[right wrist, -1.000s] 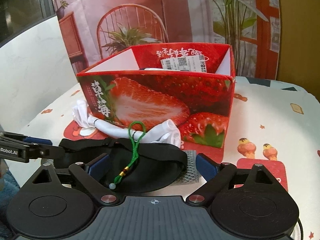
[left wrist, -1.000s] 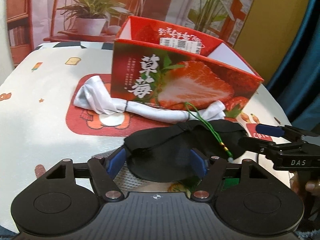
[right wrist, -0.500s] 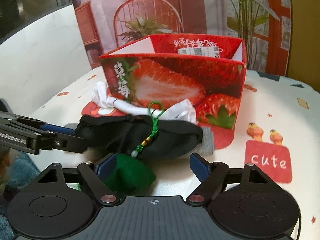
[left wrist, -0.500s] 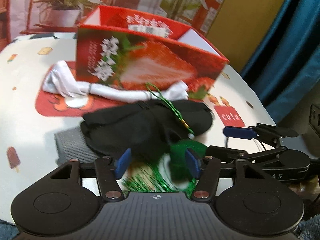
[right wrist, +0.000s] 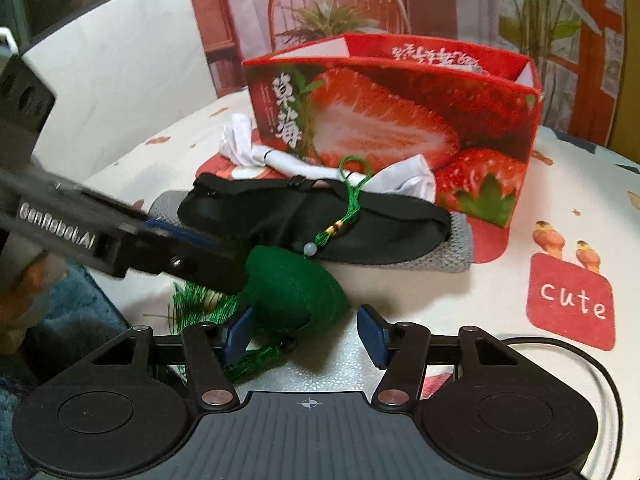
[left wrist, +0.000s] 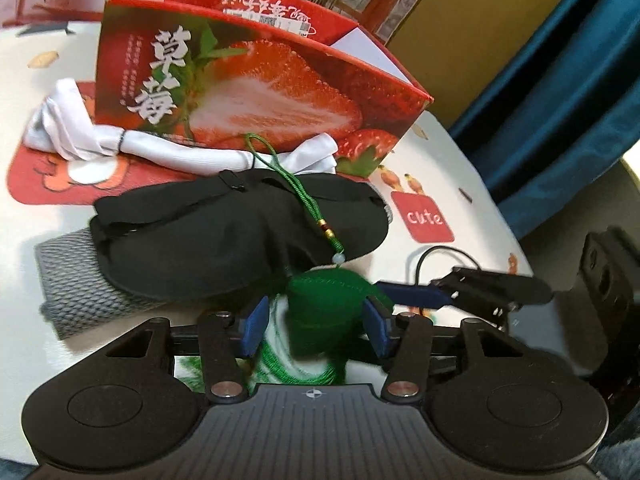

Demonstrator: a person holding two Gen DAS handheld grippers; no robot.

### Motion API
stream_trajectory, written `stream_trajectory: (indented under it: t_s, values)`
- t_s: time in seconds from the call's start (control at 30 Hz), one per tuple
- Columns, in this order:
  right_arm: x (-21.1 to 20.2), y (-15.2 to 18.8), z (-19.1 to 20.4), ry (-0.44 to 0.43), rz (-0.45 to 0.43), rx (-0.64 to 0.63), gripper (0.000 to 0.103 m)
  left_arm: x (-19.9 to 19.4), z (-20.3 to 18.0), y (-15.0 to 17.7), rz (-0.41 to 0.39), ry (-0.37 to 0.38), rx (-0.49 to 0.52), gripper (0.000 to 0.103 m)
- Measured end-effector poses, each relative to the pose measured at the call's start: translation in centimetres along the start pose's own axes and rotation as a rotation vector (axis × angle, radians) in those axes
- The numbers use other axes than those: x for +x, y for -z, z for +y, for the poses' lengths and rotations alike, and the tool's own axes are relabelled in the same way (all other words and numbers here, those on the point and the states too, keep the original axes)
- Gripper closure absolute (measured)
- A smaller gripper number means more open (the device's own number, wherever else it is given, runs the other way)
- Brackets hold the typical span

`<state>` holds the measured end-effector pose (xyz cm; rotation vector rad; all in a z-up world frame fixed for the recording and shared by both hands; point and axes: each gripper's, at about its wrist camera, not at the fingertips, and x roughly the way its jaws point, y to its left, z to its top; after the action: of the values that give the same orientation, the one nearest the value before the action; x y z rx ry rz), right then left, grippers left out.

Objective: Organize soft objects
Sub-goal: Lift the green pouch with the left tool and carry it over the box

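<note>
Cartoon-printed cloth covers the worktop (left wrist: 48, 152), with a printed backdrop of chairs and plants behind it. At the near edge of the worktop lies the green pouch (left wrist: 332, 300), and both tools converge on it. The left hand-held gripper (left wrist: 316, 324) has its blue pads either side of the pouch with its jaws closing; in the right wrist view one left finger seems to touch the pouch's side, though a firm press cannot be made out. The right hand-held gripper (right wrist: 304, 334) is also closing, with the pouch between its jaws: the left pad lies against the pouch and the right pad stands apart from it. Green tassel threads (right wrist: 196, 300) fan out beside the pouch toward the worktop's edge. From the pouch a green cord (right wrist: 352, 192) with a pale bead and gold knots runs away over the black eye mask (left wrist: 240, 236), which lies just behind the pouch. Under the mask sits a grey knitted cloth (left wrist: 76, 280). Beyond the mask lies a twisted white cloth (left wrist: 120, 144), touching the foot of the red strawberry box (left wrist: 256, 88), which stands open-topped farthest from the pouch.
</note>
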<state>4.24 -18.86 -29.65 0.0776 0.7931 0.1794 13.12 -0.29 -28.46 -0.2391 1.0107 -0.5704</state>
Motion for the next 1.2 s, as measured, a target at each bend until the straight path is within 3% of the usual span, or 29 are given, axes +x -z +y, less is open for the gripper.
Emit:
stream_trajectory:
  t_s: [0.13, 0.5, 0.8, 1.0, 1.2]
  values:
    - [0.6, -0.1, 0.0, -0.026, 0.003, 0.001, 0.05, 1.1, 0.0, -0.5, 0.019, 0.041, -0.005, 0.05]
    - [1.5, -0.4, -0.4, -0.052, 0.012, 0.041, 0.054, 1.9, 0.2, -1.0, 0.027, 0.056, -0.012, 0.049]
    - [-1.0, -2.9, 0.6, -0.039, -0.087, -0.003, 0.055, -2.4, -1.8, -2.8, -0.117, 0.042, 0.052, 0.049]
    - [-3.3, -6.7, 1.2, -0.024, -0.183, -0.063, 0.055, -5.9, -3.5, -5.6, -0.234, 0.012, 0.089, 0.049]
    - [-4.5, -10.3, 1.3, -0.007, -0.25, -0.122, 0.055, -7.5, -4.3, -8.6, -0.29, 0.008, 0.104, 0.049]
